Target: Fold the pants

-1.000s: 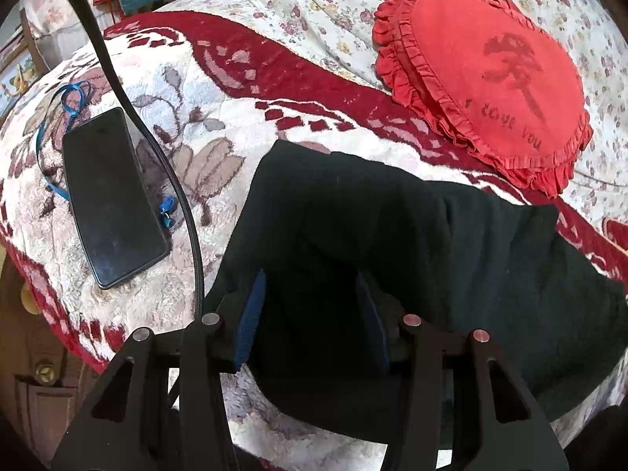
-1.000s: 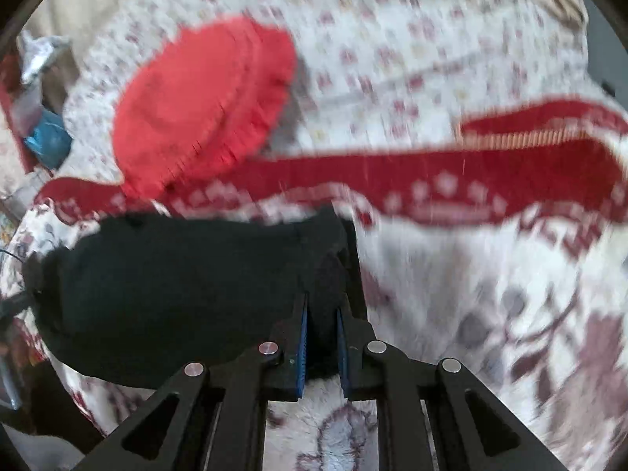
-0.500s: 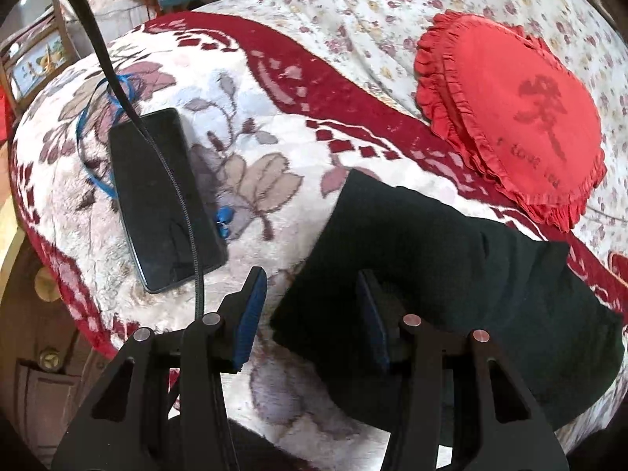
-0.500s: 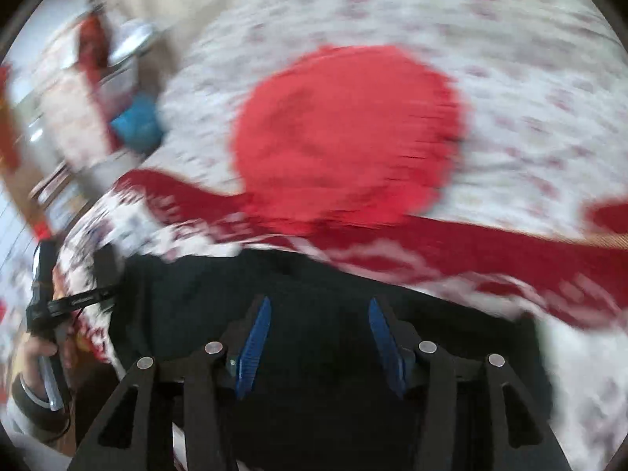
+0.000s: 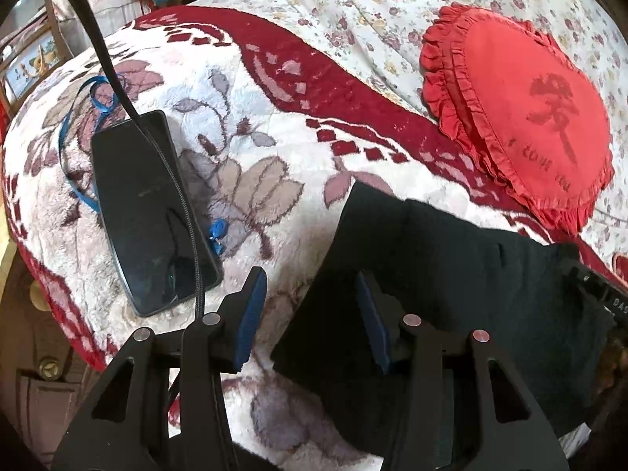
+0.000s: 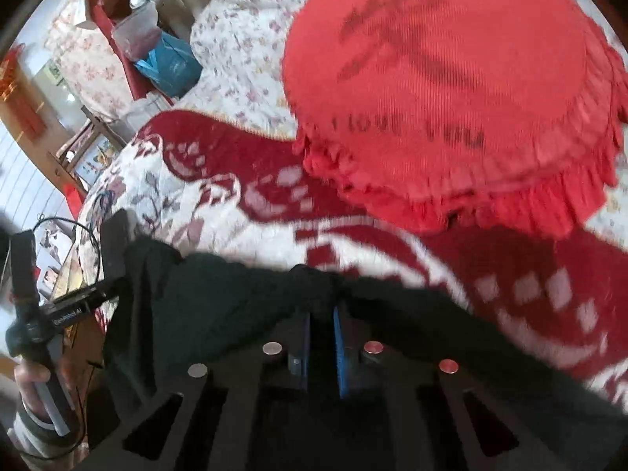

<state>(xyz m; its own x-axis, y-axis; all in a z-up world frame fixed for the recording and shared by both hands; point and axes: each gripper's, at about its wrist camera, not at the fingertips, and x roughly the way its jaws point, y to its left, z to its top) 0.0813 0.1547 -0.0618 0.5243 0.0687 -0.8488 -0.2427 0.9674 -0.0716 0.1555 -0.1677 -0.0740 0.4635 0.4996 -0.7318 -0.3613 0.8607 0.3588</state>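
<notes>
Pants [image 6: 243, 306] lower part hidden behind right tool [image 6: 320, 337]; pillow [image 6: 443, 90] motion-blurred, cut by edge

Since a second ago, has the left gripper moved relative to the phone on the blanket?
Yes. The left gripper has slid left toward the phone; its left finger is now off the black pants, over the blanket.

Home bedroom: floral bedspread [image 5: 392, 11], heart cushion [image 5: 522, 117].

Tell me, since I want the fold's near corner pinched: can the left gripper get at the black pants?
Probably yes: the left gripper is open, the black pants corner sits beside its right finger, nothing between.
</notes>
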